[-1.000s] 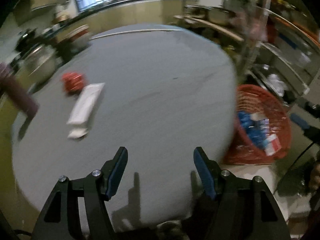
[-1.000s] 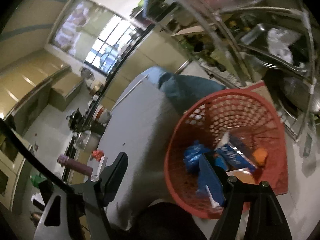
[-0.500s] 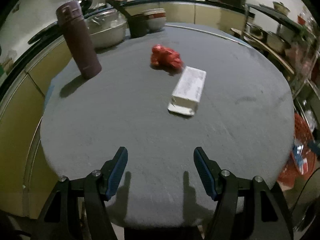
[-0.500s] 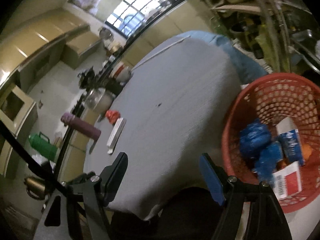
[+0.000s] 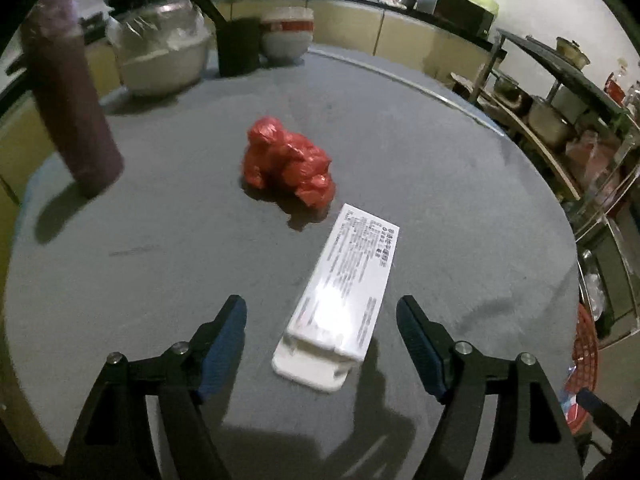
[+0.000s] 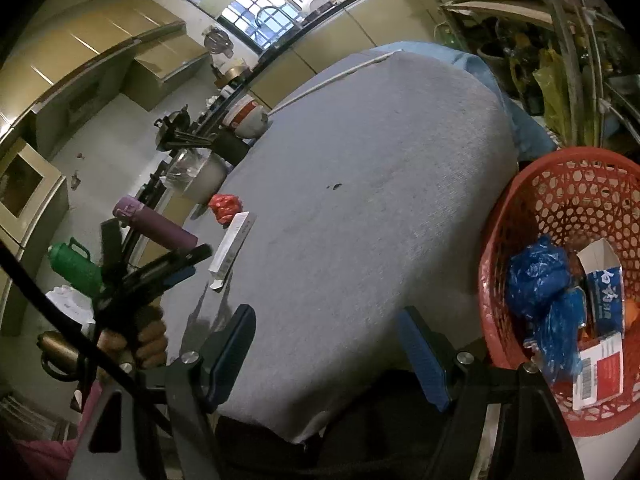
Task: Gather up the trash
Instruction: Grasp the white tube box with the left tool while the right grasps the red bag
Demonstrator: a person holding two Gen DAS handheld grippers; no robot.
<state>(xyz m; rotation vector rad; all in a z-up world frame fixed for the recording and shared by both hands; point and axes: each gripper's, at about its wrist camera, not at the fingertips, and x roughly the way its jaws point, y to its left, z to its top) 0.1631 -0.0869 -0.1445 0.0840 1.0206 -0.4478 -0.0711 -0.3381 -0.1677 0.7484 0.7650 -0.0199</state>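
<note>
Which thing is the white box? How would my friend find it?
Look at the round grey table. Near its front edge, between the open fingers of the left gripper, lies the white box. It is long, flat and covered in tiny print, unlike the crumpled red bag behind it.

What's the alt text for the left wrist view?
The open left gripper hovers over a gray round table, jaws on either side of a long white box. Beyond it lies a crumpled red bag, with a purple bottle standing at left.
</note>
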